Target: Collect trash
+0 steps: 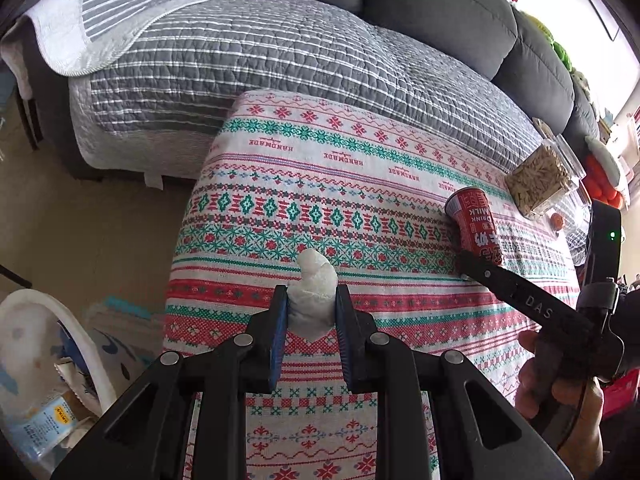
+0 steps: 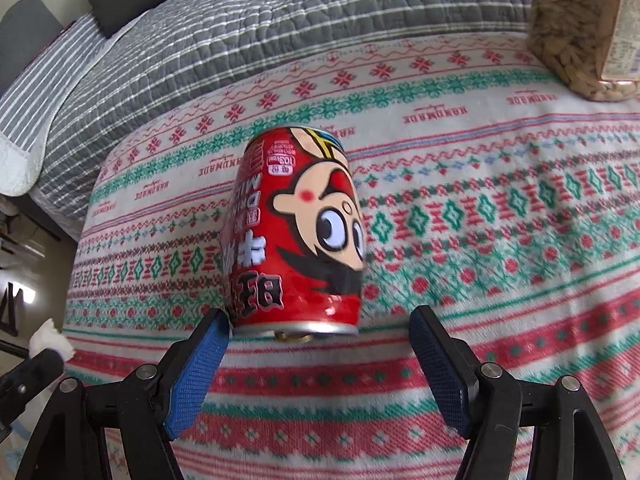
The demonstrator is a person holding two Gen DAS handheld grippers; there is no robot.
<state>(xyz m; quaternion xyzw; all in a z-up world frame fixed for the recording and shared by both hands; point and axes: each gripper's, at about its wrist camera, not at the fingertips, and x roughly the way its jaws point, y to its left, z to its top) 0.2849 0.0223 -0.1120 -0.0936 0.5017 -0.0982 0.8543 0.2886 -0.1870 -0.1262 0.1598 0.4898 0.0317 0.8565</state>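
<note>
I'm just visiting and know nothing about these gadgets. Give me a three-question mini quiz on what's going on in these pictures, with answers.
1. True or false: the left gripper is shut on a crumpled white tissue.
2. Multiple choice: the red milk-drink can is (A) standing upright, (B) lying on its side on the patterned cloth, (C) held in the air.
3. Fill in: the right gripper is ____, with the can's end near its left finger.

Key
1. True: both blue pads press the tissue.
2. B: it lies on its side, with its end towards the right wrist camera.
3. Open: the jaws stand wide apart, not yet closed on the can.
</note>
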